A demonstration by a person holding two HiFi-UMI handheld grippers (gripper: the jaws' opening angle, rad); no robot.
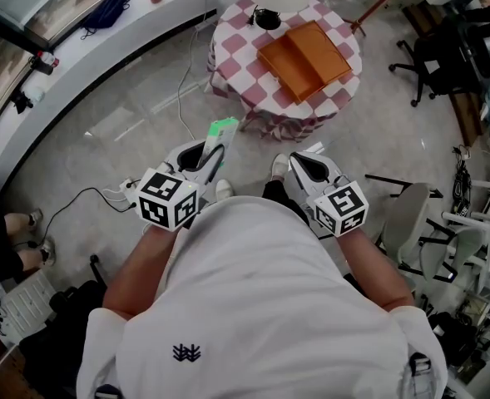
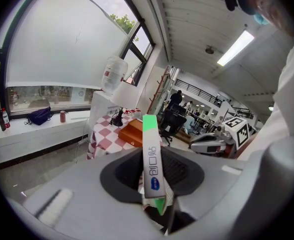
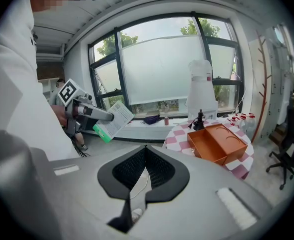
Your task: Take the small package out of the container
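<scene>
Where the person's white short-sleeved shirt [image 1: 261, 306] fills the head view at 6 o'clock, the two grippers reach out just beyond it, side by side. The left gripper [image 1: 210, 152] at 10 o'clock is clamped on a small flat white package with green ends [image 1: 221, 130]. In the left gripper view its jaws stand partly apart, pressed on the package's lower part [image 2: 151, 154], and the rest juts up and forward past the tips. The right gripper [image 1: 301, 160] at 2 o'clock holds nothing, and in its own view the jaw tips [image 3: 144, 176] meet with only floor showing behind them. That view also catches the left gripper [image 3: 82, 111] at 9 o'clock with the package [image 3: 112, 120].

Farther off, across bare grey floor [image 1: 128, 131], a round table under a red-and-white checked cloth [image 1: 236, 65] stands at 12 o'clock. On it lies an open orange cardboard box [image 1: 304, 59], well apart from the package.
</scene>
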